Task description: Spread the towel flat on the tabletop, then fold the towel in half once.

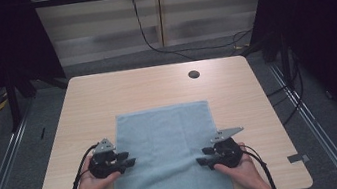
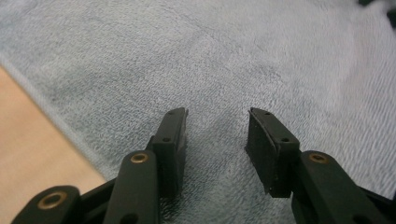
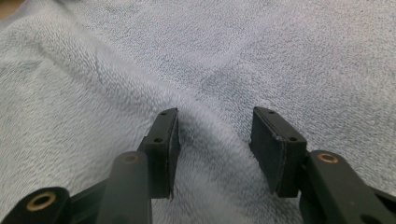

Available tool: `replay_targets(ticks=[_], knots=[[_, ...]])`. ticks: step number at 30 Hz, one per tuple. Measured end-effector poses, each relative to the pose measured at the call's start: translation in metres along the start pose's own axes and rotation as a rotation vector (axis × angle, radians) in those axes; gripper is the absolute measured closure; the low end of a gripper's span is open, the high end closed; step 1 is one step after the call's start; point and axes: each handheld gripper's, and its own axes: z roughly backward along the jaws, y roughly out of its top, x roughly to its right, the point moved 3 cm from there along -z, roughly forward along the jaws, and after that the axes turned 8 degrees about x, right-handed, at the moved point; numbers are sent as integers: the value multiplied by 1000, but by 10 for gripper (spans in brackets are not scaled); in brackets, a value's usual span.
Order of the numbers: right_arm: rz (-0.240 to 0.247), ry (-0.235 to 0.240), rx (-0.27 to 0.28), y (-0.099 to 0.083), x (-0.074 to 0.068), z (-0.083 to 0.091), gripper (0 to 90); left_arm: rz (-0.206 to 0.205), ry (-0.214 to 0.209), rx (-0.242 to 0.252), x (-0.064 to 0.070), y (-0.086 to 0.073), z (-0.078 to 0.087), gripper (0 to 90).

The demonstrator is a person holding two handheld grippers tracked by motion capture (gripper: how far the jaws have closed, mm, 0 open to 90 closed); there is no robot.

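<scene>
A light blue towel (image 1: 166, 145) lies flat on the wooden table (image 1: 105, 91), its near end hanging over the front edge. My left gripper (image 1: 128, 162) rests on the towel's left edge, pointing right, jaws open over the terry cloth (image 2: 280, 60) with nothing between them. My right gripper (image 1: 203, 161) sits at the towel's right edge, pointing left, also open. In the right gripper view a raised fold of towel (image 3: 205, 116) runs up between the open jaws. A hand holds each gripper from the near side.
A round cable hole (image 1: 194, 74) sits near the table's far right. Bare wood borders the towel on the left (image 2: 28, 140), right and far sides. Black cables trail on the floor behind the table, and dark curtains flank both sides.
</scene>
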Motion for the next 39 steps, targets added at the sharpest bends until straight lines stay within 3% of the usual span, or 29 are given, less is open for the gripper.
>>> replay_targets(ticks=[1, 5, 7, 9, 11, 13, 15, 17, 19, 23, 26, 31, 33, 35, 39], knots=[[4, 6, 2, -2, -2, 2, 521, 9, -15, 0, 5, -4, 4, 572], [31, 10, -22, -12, -19, 13, 521, -16, -32, -17, 25, -13, 14, 570], [56, 13, -28, -17, -29, 18, 521, 9, -59, -19, 32, -18, 19, 568], [42, 20, -34, -22, -36, 24, 521, 4, -75, -20, 40, -23, 24, 568], [11, 46, -35, -27, -42, 29, 521, 45, -102, -25, 44, -26, 28, 569], [1, 56, -39, -29, -45, 32, 521, 25, -118, -43, 48, -27, 31, 568], [-13, 55, -18, -26, -41, 33, 509, 36, -124, -34, 45, -22, 31, 560], [-36, 47, 45, -14, -29, 35, 489, 34, -117, 0, 38, -11, 29, 540], [-9, 5, 73, 0, -16, 35, 490, 30, -86, 31, 25, 2, 24, 529], [14, -65, 79, 25, 17, 21, 480, 36, -25, 69, -3, 22, 10, 527], [-10, -91, 94, 38, 42, 10, 467, 68, 12, 82, -23, 31, 1, 514], [-18, -148, 62, 55, 81, -10, 454, 114, 61, 114, -45, 37, -10, 504], [-43, -145, 52, 58, 93, -16, 455, 111, 67, 94, -50, 36, -14, 504], [-37, -179, 26, 60, 101, -22, 449, 113, 65, 93, -54, 37, -15, 500], [-63, -193, 37, 60, 113, -32, 441, 117, 85, 98, -62, 39, -12, 490]])
